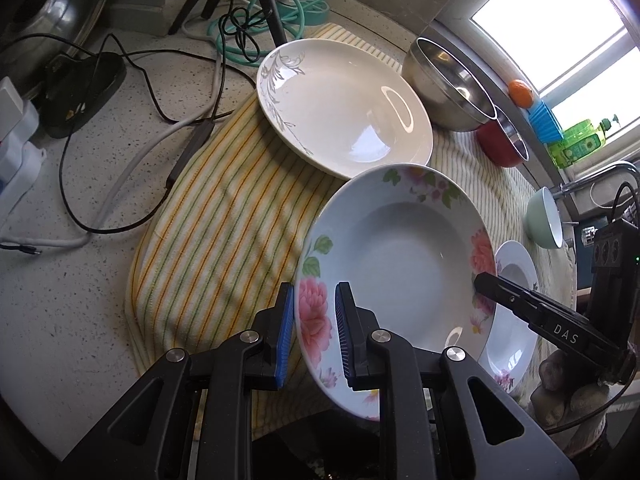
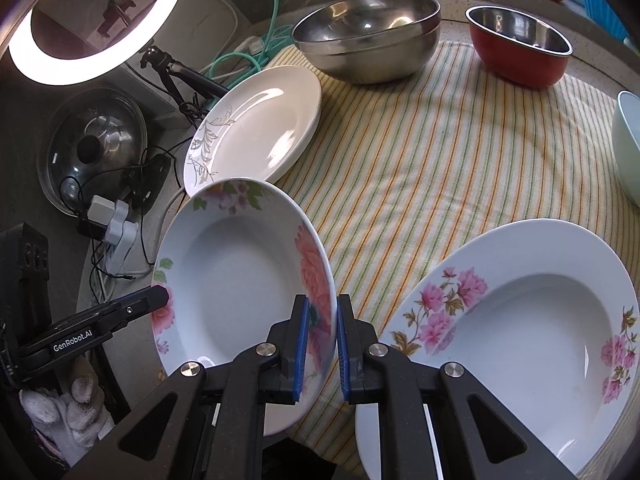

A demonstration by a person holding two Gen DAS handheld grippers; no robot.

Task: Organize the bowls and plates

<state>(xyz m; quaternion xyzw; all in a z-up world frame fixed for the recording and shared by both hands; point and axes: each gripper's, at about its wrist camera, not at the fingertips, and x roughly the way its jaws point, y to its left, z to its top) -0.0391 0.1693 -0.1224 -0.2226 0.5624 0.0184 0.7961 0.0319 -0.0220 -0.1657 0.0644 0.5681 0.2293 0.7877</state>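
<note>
- Gripping opposite rims, left gripper (image 1: 312,332) and right gripper (image 2: 322,344) both clamp the flowered plate (image 1: 400,256), tilted.
- White plate (image 1: 344,104) lies beyond, upper centre; second flowered plate (image 2: 520,320) lower right, nearer right gripper.

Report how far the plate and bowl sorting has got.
Done: nothing is stacked yet. In hand: the left gripper and right gripper each clamp a rim of the peony plate, lifted and tilted. Left: the pink-flowered plate, grey-patterned plate, steel bowl, red bowl and green bowl sit apart on the striped cloth.
</note>
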